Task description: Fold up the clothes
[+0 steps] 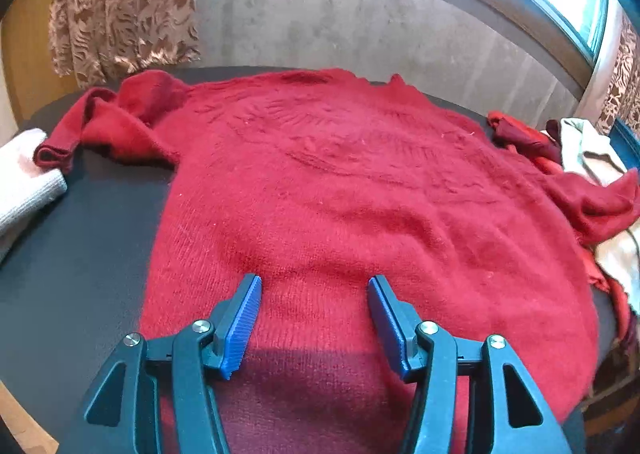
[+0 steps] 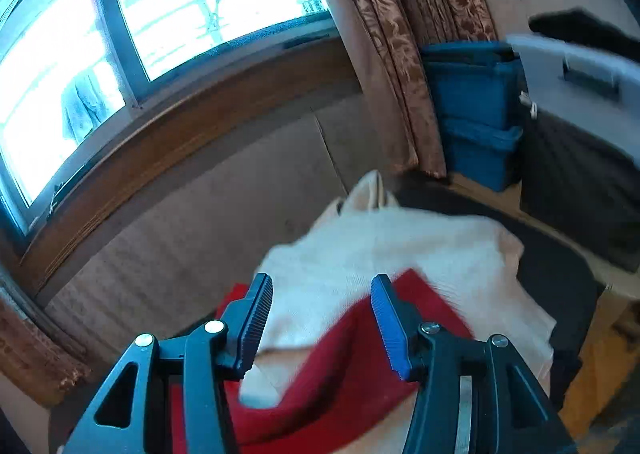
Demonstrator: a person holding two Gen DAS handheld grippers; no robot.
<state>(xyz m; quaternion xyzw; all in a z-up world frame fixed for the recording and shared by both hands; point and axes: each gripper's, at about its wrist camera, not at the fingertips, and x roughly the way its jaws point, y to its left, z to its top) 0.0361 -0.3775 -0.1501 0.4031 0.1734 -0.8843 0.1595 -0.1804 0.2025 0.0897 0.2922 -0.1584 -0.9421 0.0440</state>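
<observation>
The left gripper [image 1: 314,282], jaws apart and empty, hovers over the red sweater's [image 1: 340,182] hem, body stretching straight ahead, nearer than the empty, open right gripper [image 2: 322,282]

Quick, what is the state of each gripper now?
Left gripper: open, empty, over the fuzzy red knitted sweater.
Right gripper: open, holding nothing, above the cream knitted garment.

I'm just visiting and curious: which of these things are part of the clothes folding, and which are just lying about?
Part of the job:
- red sweater, spread flat on the dark table
- cream garment and other clothes waiting at the side
- left gripper and right gripper, both open and holding nothing

Just lying about:
- blue bins
- curtain
- window
</observation>
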